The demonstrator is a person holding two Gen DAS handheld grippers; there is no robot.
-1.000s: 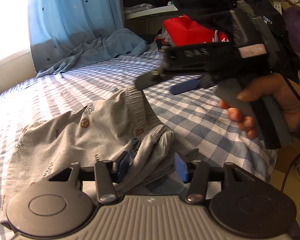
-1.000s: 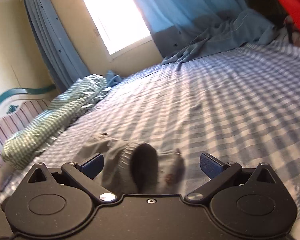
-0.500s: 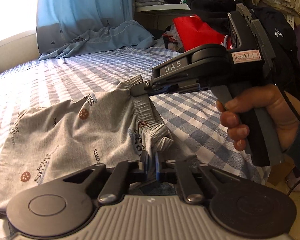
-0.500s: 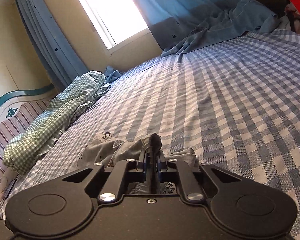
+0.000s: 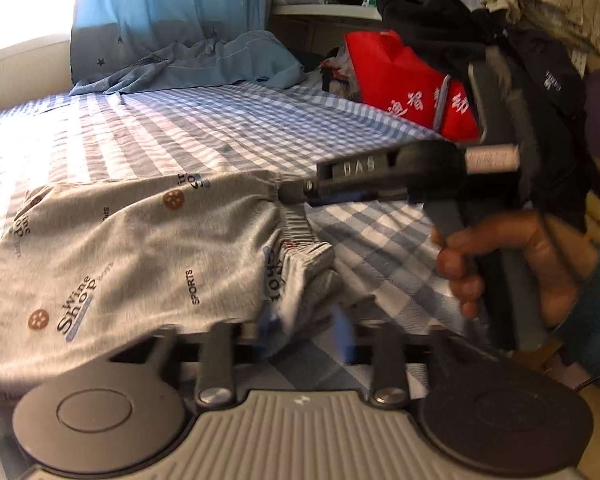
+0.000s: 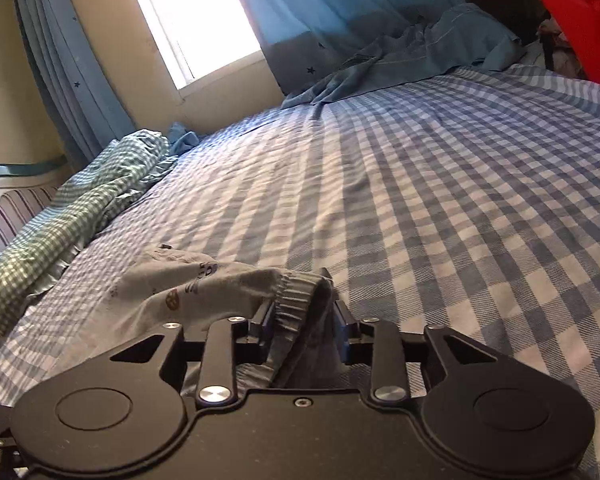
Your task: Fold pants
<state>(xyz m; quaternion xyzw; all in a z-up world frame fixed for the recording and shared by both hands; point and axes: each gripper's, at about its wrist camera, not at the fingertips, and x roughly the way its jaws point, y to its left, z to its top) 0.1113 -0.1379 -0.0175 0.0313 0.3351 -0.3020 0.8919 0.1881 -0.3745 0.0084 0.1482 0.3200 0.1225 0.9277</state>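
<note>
With both jaws opening, the grey printed cotton pants point(image 5: 148, 248) (waistband between the right gripper point(image 6: 302, 322) pads, bunched cloth between the left gripper point(image 5: 306, 330) pads) could be dropped crumpled.

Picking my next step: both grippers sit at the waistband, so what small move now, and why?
Probably back both off: the left gripper and right gripper jaws are opening with the pants waistband loose between them, lying on the bed.
</note>
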